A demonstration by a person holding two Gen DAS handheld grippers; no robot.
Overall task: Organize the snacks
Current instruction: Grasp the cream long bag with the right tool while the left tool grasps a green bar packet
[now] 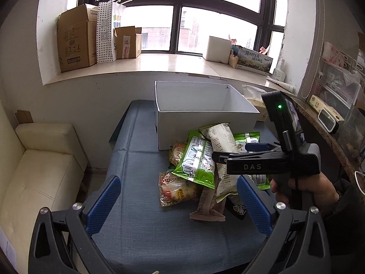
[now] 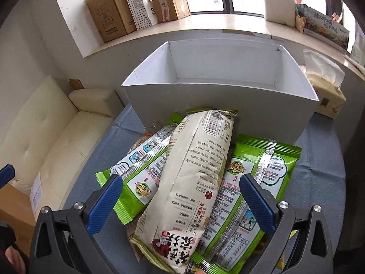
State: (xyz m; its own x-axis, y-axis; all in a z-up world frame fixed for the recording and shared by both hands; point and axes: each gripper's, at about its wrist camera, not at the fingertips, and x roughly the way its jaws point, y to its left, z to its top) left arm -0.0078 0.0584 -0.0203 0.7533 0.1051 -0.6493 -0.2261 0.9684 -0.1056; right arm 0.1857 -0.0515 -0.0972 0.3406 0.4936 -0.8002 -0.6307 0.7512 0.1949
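With the white box empty and every snack packet piled on the blue cloth, we poise our wide-open right gripper around the cream packet, our left gripper open too.

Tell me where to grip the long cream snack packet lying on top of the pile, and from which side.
Grip the long cream snack packet across its narrow middle, coming from above with the right gripper, whose open blue pads already straddle it. It lies topmost, slanted over the green packets, so its long sides are free.
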